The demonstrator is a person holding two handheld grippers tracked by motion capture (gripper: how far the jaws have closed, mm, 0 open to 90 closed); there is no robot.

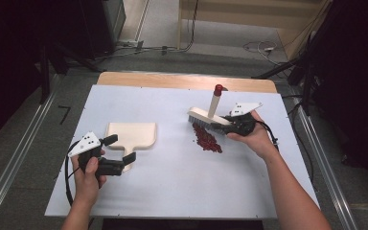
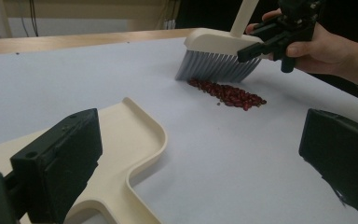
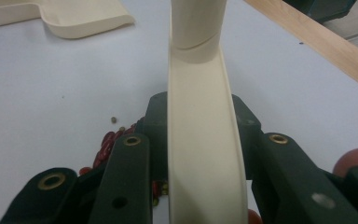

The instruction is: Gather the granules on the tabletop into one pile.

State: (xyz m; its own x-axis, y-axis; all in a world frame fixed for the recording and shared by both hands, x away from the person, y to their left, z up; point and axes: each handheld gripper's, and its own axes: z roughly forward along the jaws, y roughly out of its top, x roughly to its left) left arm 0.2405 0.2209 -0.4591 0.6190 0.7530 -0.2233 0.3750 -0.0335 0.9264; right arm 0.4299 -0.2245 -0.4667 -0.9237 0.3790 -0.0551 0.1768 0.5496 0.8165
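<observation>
Cream brush [image 1: 206, 116] is being clamped by right gripper [image 1: 220, 127] beside red beans [image 1: 207, 140]; left gripper [image 1: 120, 154] is gaping around dustpan [image 1: 132, 135] handle.

This looks like a lab or recording studio: a white board table with a pale wooden edge [image 1: 187, 80] stands on grey carpet, aluminium floor rails [image 1: 9, 160] at nine and three o'clock, loose black cables [image 1: 189, 28] at twelve, dark tripod legs [image 1: 287, 67] at two.
</observation>
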